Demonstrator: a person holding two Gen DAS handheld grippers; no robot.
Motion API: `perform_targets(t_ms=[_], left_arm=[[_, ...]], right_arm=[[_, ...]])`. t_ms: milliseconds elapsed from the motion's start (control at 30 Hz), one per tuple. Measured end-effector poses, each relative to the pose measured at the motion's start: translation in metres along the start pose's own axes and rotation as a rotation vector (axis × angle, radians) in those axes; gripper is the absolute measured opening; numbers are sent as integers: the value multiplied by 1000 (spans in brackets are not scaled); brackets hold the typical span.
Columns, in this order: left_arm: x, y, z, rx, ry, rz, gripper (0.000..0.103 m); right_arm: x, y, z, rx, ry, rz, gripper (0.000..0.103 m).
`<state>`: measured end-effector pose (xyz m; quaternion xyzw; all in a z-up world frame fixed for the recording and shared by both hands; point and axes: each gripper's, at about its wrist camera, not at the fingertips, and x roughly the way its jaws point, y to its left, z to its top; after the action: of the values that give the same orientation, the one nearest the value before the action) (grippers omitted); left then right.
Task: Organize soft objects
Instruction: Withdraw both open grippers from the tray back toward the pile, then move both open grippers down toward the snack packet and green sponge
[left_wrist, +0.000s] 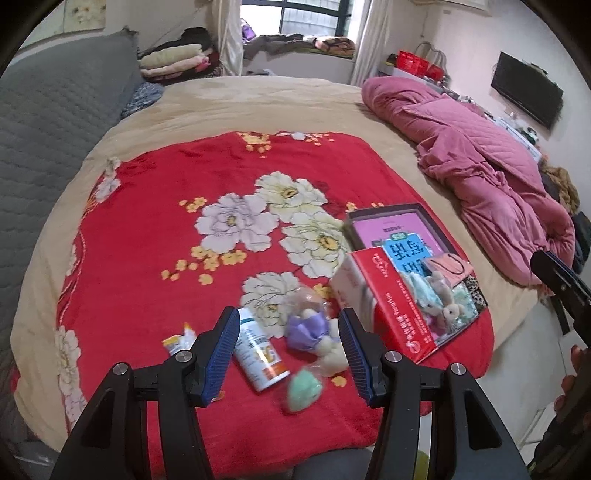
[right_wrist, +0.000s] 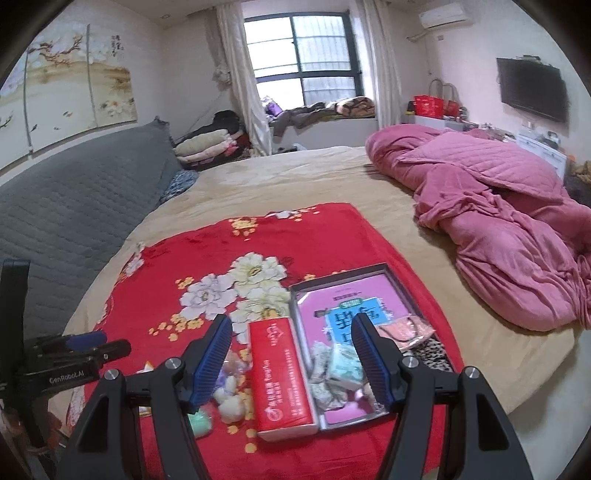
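On the red floral blanket (left_wrist: 155, 229) lie a purple-and-cream plush toy (left_wrist: 314, 332) in clear wrap and a mint-green soft ball (left_wrist: 303, 391). My left gripper (left_wrist: 288, 354) is open and empty above them, with the plush between its blue pads. A grey shallow box (right_wrist: 399, 291) holds a pink-and-blue book, small plush toys (right_wrist: 340, 369), a pink pouch (right_wrist: 406, 330) and a leopard-print cloth. My right gripper (right_wrist: 291, 362) is open and empty above the box and a red carton (right_wrist: 280, 376) at its left side. The box also shows in the left wrist view (left_wrist: 384, 214).
A white bottle (left_wrist: 258, 354) with an orange label and a small packet (left_wrist: 177, 341) lie left of the plush. A rumpled pink quilt (right_wrist: 498, 221) fills the bed's right side. A grey quilted headboard (right_wrist: 74, 214) stands on the left. The beige sheet (right_wrist: 277, 177) lies beyond.
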<state>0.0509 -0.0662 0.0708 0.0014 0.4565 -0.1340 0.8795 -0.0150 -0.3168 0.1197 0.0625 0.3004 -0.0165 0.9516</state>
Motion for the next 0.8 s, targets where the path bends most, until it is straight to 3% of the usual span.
perform_targets(t_ms=[433, 800], left_arm=[[-3, 46, -22, -61, 18, 10, 58], [6, 81, -47, -106, 53, 20, 58]], right_arm=[[16, 50, -11, -76, 63, 66, 67], [51, 102, -52, -148, 212, 131, 67]])
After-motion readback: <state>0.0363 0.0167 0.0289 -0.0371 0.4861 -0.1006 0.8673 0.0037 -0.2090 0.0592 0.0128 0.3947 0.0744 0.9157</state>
